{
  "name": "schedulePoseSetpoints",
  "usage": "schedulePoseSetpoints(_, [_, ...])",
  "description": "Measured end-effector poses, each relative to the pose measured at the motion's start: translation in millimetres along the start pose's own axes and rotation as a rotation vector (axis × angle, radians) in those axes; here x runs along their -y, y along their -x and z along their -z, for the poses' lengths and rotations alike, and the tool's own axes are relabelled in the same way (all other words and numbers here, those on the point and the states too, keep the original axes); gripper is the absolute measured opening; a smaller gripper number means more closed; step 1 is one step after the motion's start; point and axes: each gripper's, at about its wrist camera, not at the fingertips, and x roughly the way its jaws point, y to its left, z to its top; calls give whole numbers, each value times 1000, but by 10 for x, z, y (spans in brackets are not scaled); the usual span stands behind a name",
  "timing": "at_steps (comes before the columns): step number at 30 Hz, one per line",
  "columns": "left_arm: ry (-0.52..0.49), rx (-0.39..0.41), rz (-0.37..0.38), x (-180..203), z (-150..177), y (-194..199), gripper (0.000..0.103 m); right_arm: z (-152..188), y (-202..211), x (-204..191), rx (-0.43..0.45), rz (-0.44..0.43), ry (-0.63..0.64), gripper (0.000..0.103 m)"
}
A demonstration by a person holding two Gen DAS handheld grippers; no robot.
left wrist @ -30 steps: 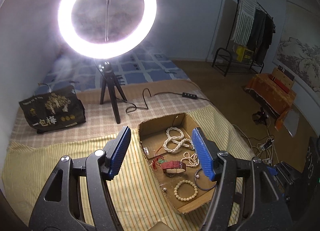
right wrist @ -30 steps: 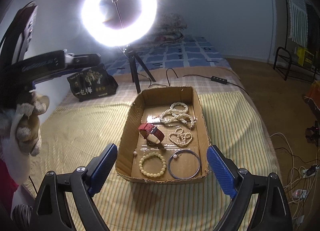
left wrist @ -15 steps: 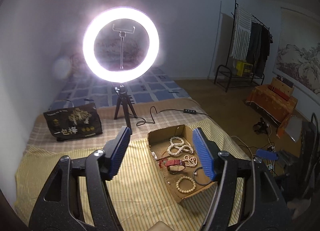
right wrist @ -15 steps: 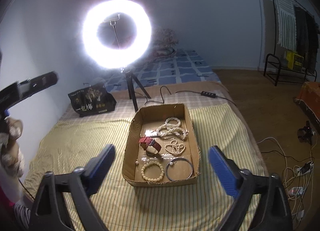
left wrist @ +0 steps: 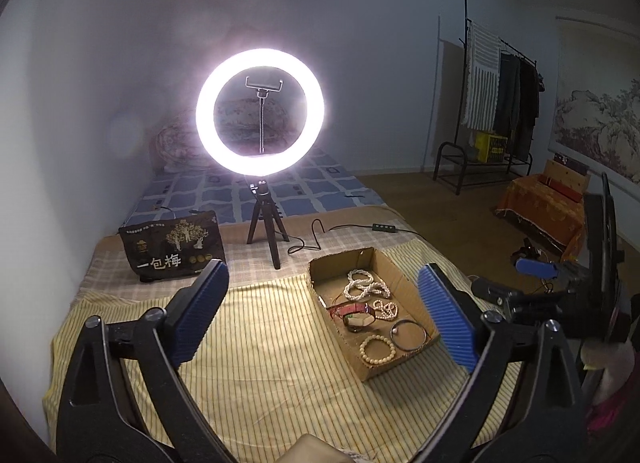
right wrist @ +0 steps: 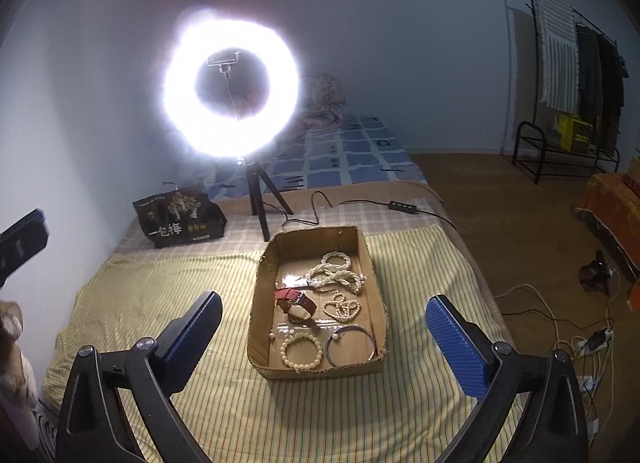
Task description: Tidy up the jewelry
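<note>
A shallow cardboard tray (right wrist: 260,283) (left wrist: 400,275) lies on the yellow striped cloth. In it are a long pearl necklace (right wrist: 334,273) (left wrist: 366,283), a smaller pearl strand (right wrist: 342,307), a red-strap watch (right wrist: 296,303) (left wrist: 354,313), a cream bead bracelet (right wrist: 302,350) (left wrist: 377,349) and a metal bangle (right wrist: 352,345) (left wrist: 408,335). My left gripper (left wrist: 320,315) is open and empty, held well back and left of the tray. My right gripper (right wrist: 320,343) is open and empty, held back above the tray's near end.
A lit ring light on a tripod (right wrist: 232,87) (left wrist: 260,111) stands behind the tray, its cable and switch (right wrist: 402,205) on the checked cloth. A black printed bag (right wrist: 178,219) (left wrist: 172,249) lies at the back left. Cables (right wrist: 592,339) lie on the floor, right of the bed.
Both grippers have pulled back and up from the tray, which looks smaller and farther. Both stay open and empty. The jewelry has not moved.
</note>
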Motion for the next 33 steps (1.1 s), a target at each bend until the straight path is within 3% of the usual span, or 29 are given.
schedulePoseSetpoints(5, [3,-20,-6,-36,78,-2,99,22,30,-9,-8,27,-58,103])
schedulePoseSetpoints(11, [15,-36,-37,-85,203,-49,103,169,56,-79,53,99,-41,103])
schedulePoseSetpoints(33, [-72,-78,-93,79,405,-149,103,288,-64,-70,68,111,-81,103])
